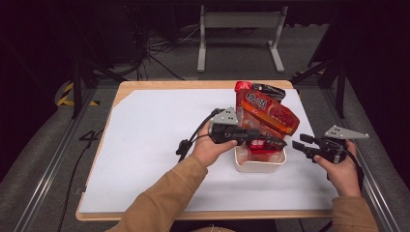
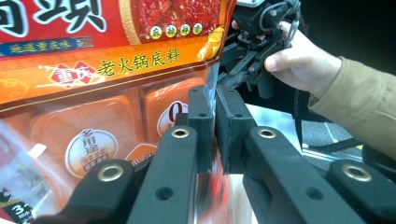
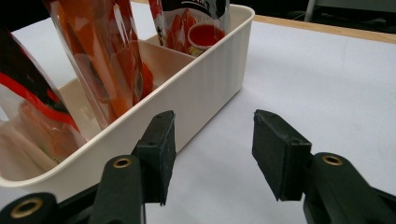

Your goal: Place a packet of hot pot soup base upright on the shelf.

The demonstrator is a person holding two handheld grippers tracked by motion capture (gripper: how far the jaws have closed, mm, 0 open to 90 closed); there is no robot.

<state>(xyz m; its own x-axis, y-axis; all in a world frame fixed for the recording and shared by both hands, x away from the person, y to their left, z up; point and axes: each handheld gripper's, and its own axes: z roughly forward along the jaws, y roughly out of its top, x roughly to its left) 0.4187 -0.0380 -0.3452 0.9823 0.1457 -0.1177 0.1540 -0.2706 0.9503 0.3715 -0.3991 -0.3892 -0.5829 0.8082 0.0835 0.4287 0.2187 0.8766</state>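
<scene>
High view: the left tool [image 1: 270, 140] holds the orange sauce pouch [image 1: 268, 113] by its edge over the white bin [image 1: 259, 166], so the step in hand looks like setting the pouch into the bin. The white desk [image 1: 159, 145] stands in a dark room with a metal frame [image 1: 240, 34] behind.

Left gripper view: the jaws are clamped on the pouch's clear edge [image 2: 211, 93].

Right gripper view: the right tool [image 3: 212, 156] waits with jaws apart, empty, just beside the bin's wall [image 3: 196, 100]. Next, the pouch should probably go lower before release.
</scene>
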